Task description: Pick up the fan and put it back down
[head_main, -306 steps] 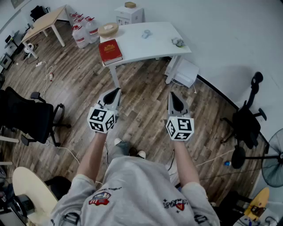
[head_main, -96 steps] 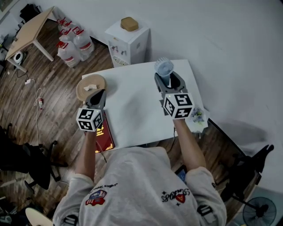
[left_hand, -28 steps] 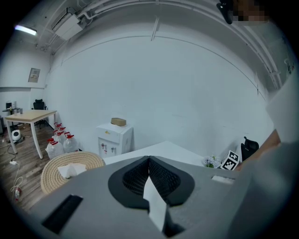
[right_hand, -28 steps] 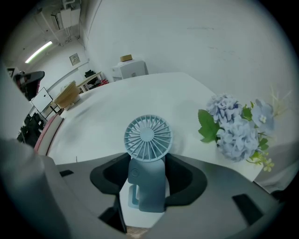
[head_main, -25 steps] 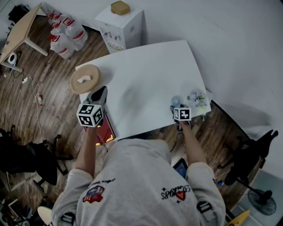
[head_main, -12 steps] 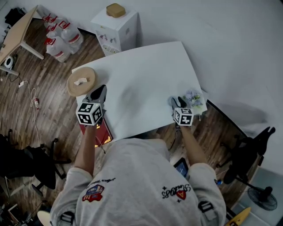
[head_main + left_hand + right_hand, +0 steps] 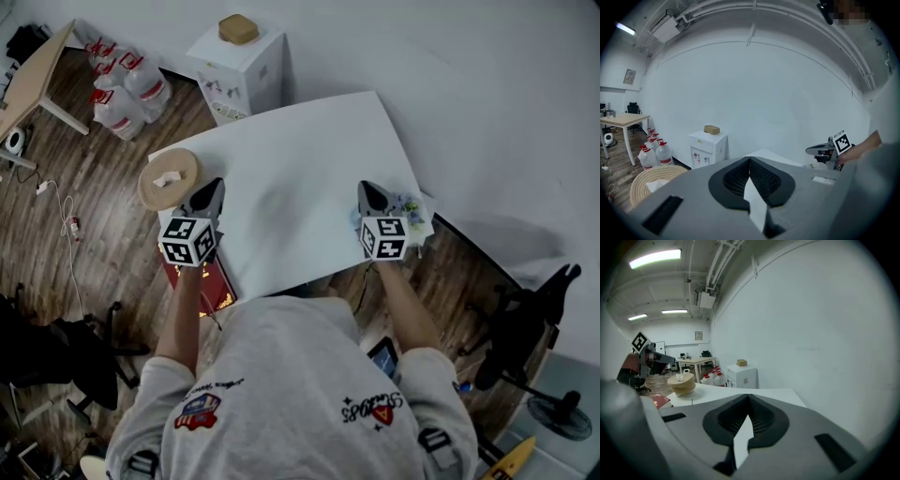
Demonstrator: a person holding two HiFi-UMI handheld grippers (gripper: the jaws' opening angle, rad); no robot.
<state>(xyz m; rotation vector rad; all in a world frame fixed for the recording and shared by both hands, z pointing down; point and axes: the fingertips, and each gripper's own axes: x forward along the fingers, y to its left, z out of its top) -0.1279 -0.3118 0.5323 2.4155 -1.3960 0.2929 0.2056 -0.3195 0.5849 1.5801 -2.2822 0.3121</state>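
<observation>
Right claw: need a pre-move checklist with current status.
1. Right claw shut with nothing between its jaws, having just closed: ok.
2. Left claw shut and empty: ok.
3. Right claw held above the white rectangular table, not touching it: ok.
4. Small handheld fan set down on the table: cannot tell; the right claw covers that corner in the head view.
5. Round woven straw basket and red hardcover book untouched by the left claw: ok.

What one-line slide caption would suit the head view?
Person at a white table, left gripper shut, right gripper just closed on nothing, both over its near edge.
</observation>
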